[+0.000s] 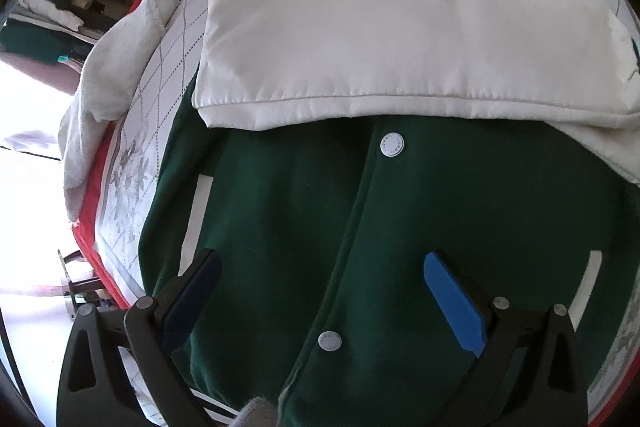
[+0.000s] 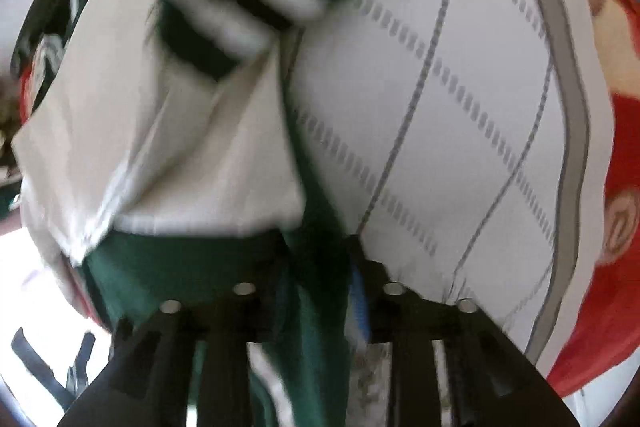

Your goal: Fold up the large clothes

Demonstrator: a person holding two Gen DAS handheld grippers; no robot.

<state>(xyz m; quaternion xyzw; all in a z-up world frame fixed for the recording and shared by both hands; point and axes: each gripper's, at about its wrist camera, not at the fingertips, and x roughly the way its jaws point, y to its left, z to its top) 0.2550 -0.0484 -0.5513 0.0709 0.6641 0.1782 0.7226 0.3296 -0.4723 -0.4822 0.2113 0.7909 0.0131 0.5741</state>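
Green fleece fills our view: the varsity jacket [image 1: 400,247] lies flat on the quilted bedspread [image 1: 160,95], a white sleeve [image 1: 400,27] folded across its chest. Our left claw [image 1: 320,279] hovers spread wide over the snap front, gripping nothing. Our right claw [image 2: 320,267] is clenched on the jacket's green edge at the bed's side.
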